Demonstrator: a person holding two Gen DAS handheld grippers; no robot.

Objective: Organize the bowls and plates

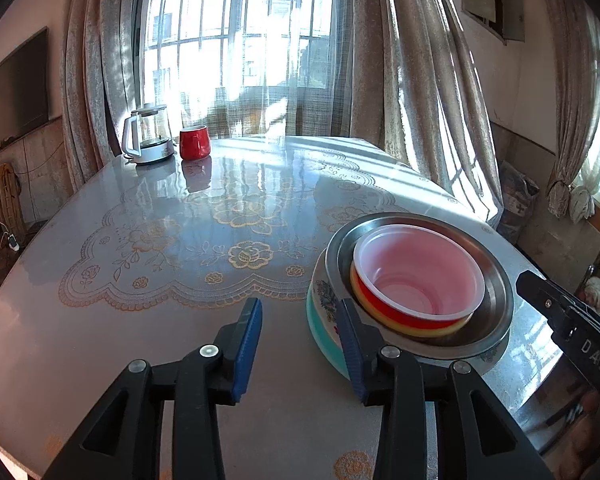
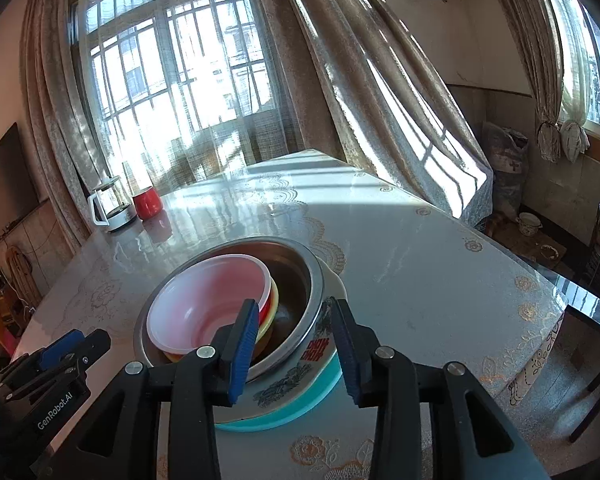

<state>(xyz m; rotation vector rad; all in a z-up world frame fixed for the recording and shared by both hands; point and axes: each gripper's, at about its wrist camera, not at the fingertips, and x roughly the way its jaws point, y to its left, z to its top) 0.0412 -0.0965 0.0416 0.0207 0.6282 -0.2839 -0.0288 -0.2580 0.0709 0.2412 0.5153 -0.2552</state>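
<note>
A stack of dishes stands on the table (image 1: pixel 180 340). A teal plate (image 1: pixel 320 332) is at the bottom, a white floral plate (image 1: pixel 325 296) on it, then a steel basin (image 1: pixel 496 280). Inside the basin sits a red and yellow bowl (image 1: pixel 404 316) with a white plastic bowl (image 1: pixel 420 264) nested in it. My left gripper (image 1: pixel 300 344) is open and empty, just left of the stack. My right gripper (image 2: pixel 294 344) is open, its fingers astride the near rim of the steel basin (image 2: pixel 312 280) and floral plate (image 2: pixel 300 380), gripping nothing. The white bowl (image 2: pixel 204 304) lies left of it.
A glass kettle (image 1: pixel 148 136) and a red mug (image 1: pixel 194 142) stand at the table's far left corner. The table carries a glossy floral cover. Curtains and a barred window lie behind. The table's right edge (image 2: pixel 540 320) drops to the floor with a chair there.
</note>
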